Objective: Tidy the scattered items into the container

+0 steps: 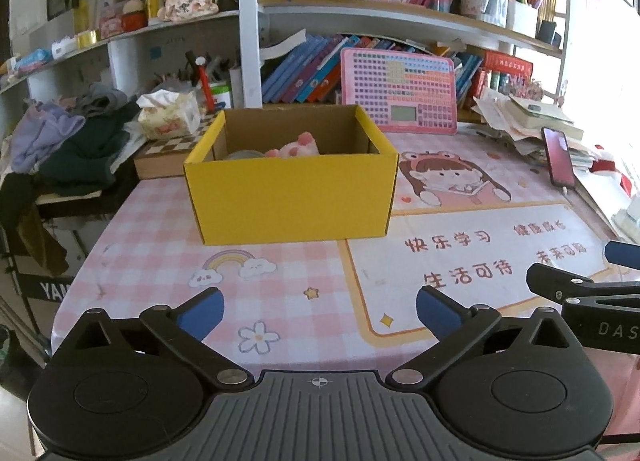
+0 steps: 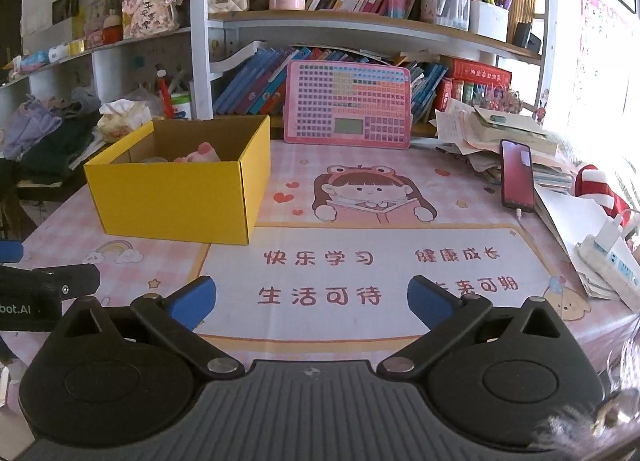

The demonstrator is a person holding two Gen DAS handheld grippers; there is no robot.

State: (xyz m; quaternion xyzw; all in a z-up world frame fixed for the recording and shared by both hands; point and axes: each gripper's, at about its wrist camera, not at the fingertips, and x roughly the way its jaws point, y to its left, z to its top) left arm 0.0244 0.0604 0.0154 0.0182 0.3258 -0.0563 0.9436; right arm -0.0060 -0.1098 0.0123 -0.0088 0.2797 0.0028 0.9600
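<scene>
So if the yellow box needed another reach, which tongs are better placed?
Left, probably. The left tongs face the yellow box almost straight ahead, while from the right tongs it sits off to the left. Both are open and empty.

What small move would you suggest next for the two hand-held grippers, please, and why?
Probably none toward the yellow box: I'd ease both back. The left hand-held gripper and right hand-held gripper are open and empty, a pink plush already lies in the box, and no loose item shows on the mat before them.
</scene>
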